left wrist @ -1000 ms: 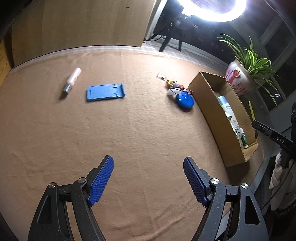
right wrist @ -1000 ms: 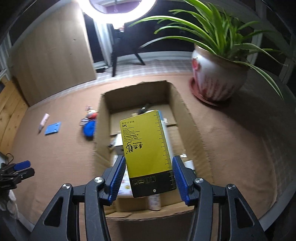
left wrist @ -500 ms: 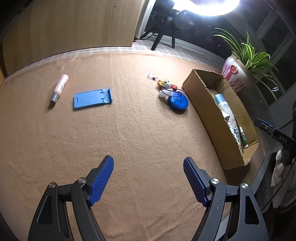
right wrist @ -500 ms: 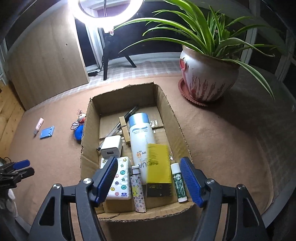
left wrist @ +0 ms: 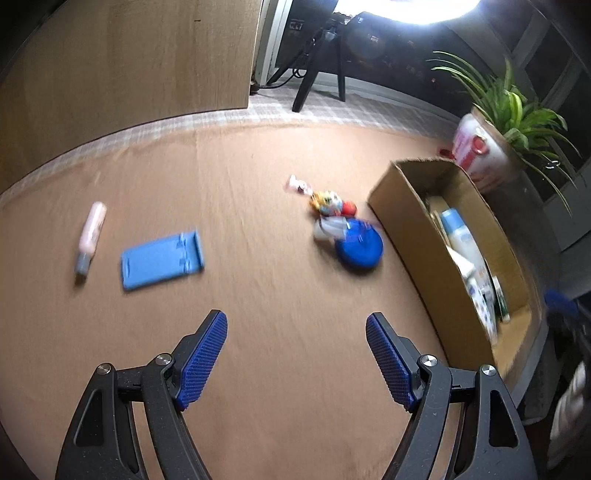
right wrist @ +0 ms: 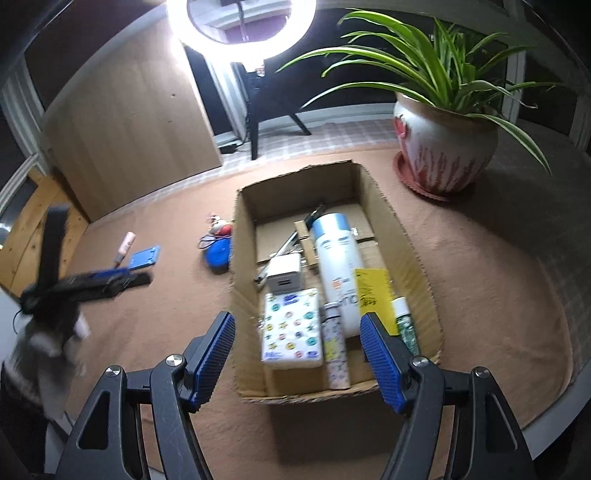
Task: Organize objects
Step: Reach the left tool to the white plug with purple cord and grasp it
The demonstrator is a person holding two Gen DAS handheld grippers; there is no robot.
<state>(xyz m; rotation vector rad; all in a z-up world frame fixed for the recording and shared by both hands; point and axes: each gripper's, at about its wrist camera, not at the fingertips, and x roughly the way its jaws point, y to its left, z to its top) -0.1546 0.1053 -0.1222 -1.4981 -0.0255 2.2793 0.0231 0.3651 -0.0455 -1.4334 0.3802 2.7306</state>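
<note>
Okay, I see the yellow card (right wrist: 373, 295) lying in the cardboard box (right wrist: 406, 236), between the white bottle (right wrist: 338, 266) and a green tube (right wrist: 404, 325). My right gripper (right wrist: 297, 350) hangs above the box's near end, spread, nothing in it. My left gripper (left wrist: 295, 354) is spread too, over bare cloth, short of the blue stand (left wrist: 160, 260) and pink tube (left wrist: 90, 236).

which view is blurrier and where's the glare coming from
Left wrist view is blurrier: the flat blue plastic stand and round blue case smear with motion. Right wrist view is sharper inside the brown cardboard box, blurred only at its left edge; the white ring light blows out its top.
</note>
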